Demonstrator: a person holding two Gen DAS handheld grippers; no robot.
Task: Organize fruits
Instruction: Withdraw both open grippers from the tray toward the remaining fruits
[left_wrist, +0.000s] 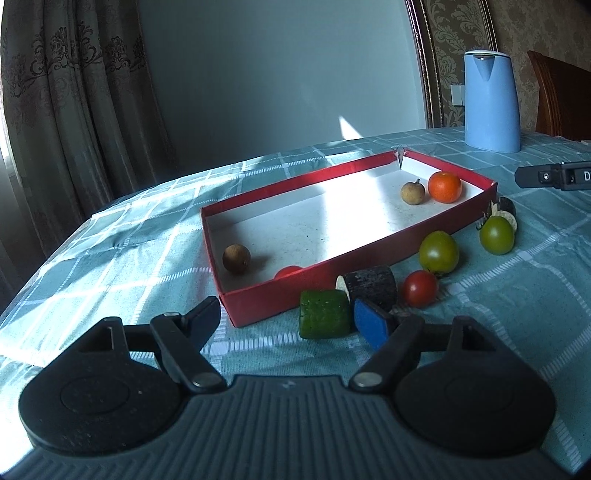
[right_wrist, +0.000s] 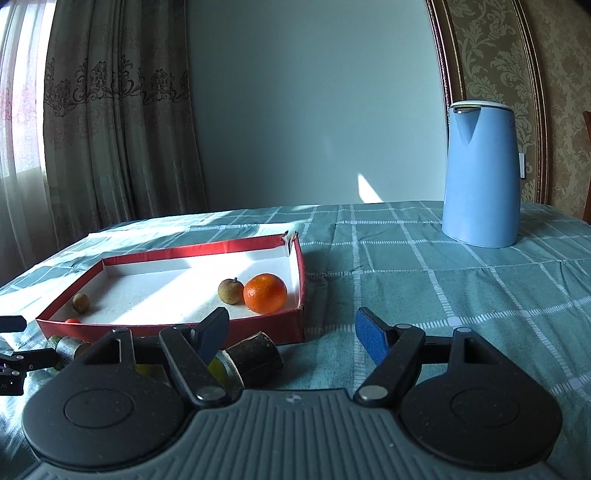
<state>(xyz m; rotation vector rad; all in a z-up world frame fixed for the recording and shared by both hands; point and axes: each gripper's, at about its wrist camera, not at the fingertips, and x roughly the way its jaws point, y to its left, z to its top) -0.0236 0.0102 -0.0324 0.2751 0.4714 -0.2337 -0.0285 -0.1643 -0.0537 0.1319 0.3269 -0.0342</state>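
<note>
Left tool (left_wrist: 290, 323), two green tomatoes (left_wrist: 439, 252)

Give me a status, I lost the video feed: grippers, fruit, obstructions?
Left gripper open, empty; right gripper open, empty. Orange in red box; green tomatoes outside. Green block near left fingertips.

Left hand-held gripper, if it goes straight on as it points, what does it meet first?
Probably the near corner of the red box; the green block sits just right of that line. Depth is unclear.
</note>
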